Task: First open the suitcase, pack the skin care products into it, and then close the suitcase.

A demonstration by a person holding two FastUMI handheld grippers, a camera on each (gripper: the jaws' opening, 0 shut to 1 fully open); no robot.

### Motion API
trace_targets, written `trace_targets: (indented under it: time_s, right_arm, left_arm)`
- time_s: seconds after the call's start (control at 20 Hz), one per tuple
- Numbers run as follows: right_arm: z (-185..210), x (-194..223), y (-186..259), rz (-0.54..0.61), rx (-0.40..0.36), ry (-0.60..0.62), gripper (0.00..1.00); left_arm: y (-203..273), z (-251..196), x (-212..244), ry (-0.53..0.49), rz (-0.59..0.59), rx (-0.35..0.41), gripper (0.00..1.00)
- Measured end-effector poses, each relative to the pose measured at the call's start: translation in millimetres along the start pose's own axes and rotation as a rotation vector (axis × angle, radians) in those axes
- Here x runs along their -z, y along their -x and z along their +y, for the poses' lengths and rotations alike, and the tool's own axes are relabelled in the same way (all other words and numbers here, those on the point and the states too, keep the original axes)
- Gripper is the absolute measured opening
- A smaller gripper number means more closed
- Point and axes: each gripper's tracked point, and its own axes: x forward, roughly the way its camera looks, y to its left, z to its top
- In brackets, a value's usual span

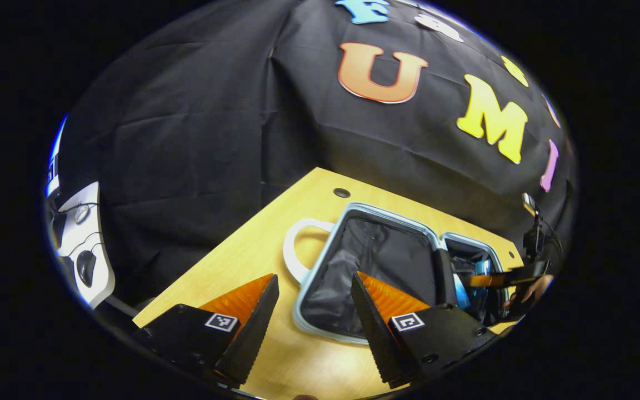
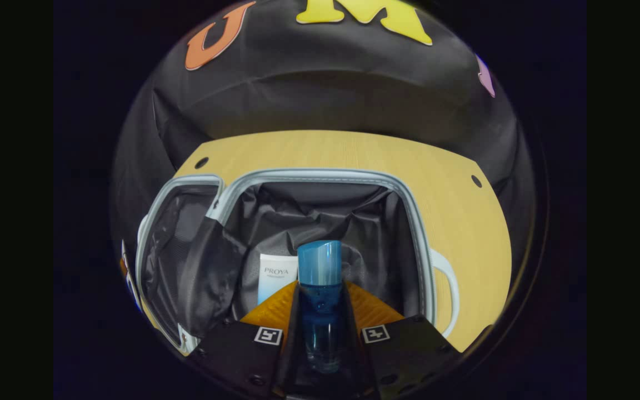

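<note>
One suitcase (image 2: 320,183) lies open on the wooden table (image 2: 353,153), two dark-lined halves side by side. Two products: a blue bottle (image 2: 320,278) clamped in the right gripper (image 2: 320,311) above the right half, a white tube (image 2: 276,275) already inside. Left gripper (image 1: 314,311) spread wide, holding nothing, near the table's edge.

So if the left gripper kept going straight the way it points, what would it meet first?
Probably the open suitcase: the left gripper, its fingers spread with nothing between them, aims at the near rim and dark lining of the empty half lying on the table. Depth is hard to judge.
</note>
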Motion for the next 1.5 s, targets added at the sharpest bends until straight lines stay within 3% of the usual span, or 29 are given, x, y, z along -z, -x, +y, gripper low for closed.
trace_targets:
  time_s: [0.2,0.25,0.3,0.35,0.45,0.6,0.85,0.9,0.95,1.1,1.35,1.4,1.45,1.5]
  right_arm:
    - [-1,10,-10,0.052,0.018,-0.06,0.34]
    - [0,9,-11,0.054,0.02,-0.067,0.38]
    - [-1,10,-9,0.06,0.018,-0.06,0.4]
    - [-1,8,-8,0.057,0.019,-0.047,0.41]
    - [-2,3,-7,0.045,0.028,-0.03,0.42]
    - [0,-14,15,0.007,0.012,-0.035,0.74]
    - [0,-68,100,-0.19,-0.065,0.037,0.79]
    - [-2,-78,124,-0.234,-0.069,0.06,0.79]
    - [-6,-87,147,-0.28,-0.072,0.076,0.8]
    - [-21,-99,206,-0.378,-0.072,0.101,0.8]
    - [-61,-96,278,-0.452,-0.035,0.084,0.8]
    - [-70,-95,289,-0.461,-0.021,0.075,0.8]
    - [-79,-94,299,-0.472,-0.009,0.068,0.8]
    - [-82,-89,312,-0.485,0.007,0.063,0.79]
  left_arm:
    - [-21,16,-7,0.119,-0.002,0.011,0.89]
    - [-27,19,-6,0.157,0.007,0.019,0.89]
    - [-35,25,-4,0.189,0.018,0.015,0.79]
    - [-41,28,0,0.221,0.029,0.014,0.89]
    - [-51,30,3,0.267,0.04,0.026,0.89]
    - [-66,27,8,0.316,0.061,0.067,0.89]
    - [-88,24,12,0.456,0.086,0.113,0.89]
    - [-93,24,15,0.475,0.094,0.121,0.78]
    - [-97,23,16,0.496,0.098,0.127,0.89]
    - [-104,17,15,0.57,0.112,0.172,0.88]
    - [-123,8,19,0.626,0.147,0.223,0.59]
    - [-123,4,18,0.638,0.152,0.248,0.43]
    - [-124,1,18,0.652,0.158,0.265,0.45]
    - [-127,0,18,0.659,0.163,0.265,0.4]
